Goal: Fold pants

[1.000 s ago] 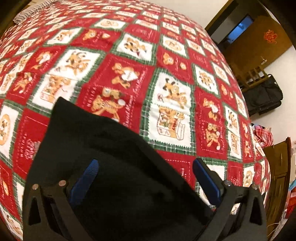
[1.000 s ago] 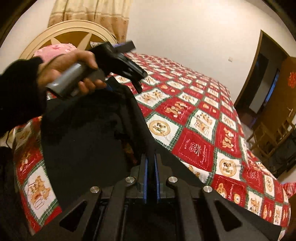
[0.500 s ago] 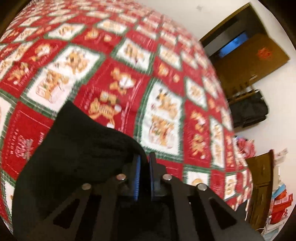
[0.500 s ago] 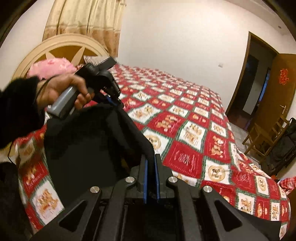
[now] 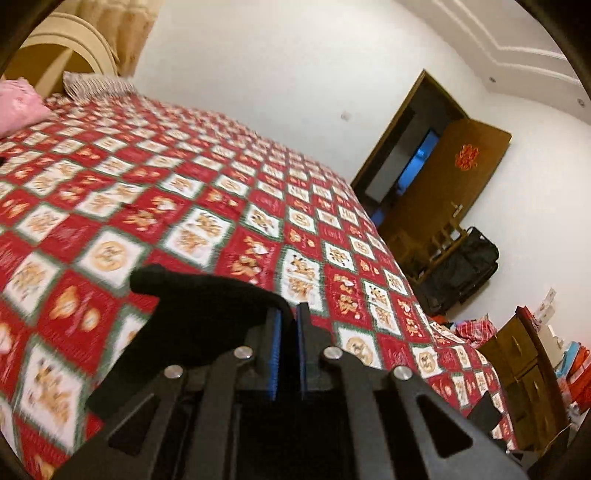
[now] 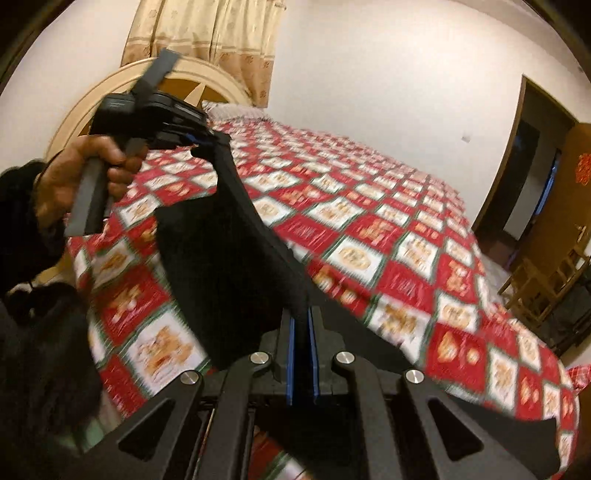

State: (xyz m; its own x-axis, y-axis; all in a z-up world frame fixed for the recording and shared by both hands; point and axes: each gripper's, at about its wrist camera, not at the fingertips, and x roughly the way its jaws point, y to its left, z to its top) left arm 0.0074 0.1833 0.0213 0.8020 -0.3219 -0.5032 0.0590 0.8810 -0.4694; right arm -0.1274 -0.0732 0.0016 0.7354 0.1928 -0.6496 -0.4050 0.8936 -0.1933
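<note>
Left gripper (image 5: 289, 314): blue pads clamped on an edge of the black pants (image 5: 207, 317), fabric pinched between them and trailing off to the left of the jaws. Same gripper seen from the right wrist camera (image 6: 201, 142), raised above the bedspread, pointing down at a shallow slant, held by the left hand (image 6: 79, 177) wrapped round the grey handle, black sleeve (image 6: 18, 206) at the wrist.

Right gripper (image 6: 303, 314): pads closed tight on another part of the pants edge, cloth rising out of the jaws.

Pants (image 6: 229, 258) strung between the two grippers, edge taut from the left jaws down to the right jaws, the rest hanging slack below, lifted off the red-and-white checked bedspread (image 6: 388, 236). Lower part of the garment out of view.

Beyond: cream arched headboard (image 6: 207, 74), patterned curtain (image 6: 207, 33), pink pillow (image 5: 18, 107) at the head of the bed. Brown door (image 5: 447, 184) ajar on the far wall, dark bag (image 5: 461, 273) just beside a wooden chair (image 5: 436, 243).
</note>
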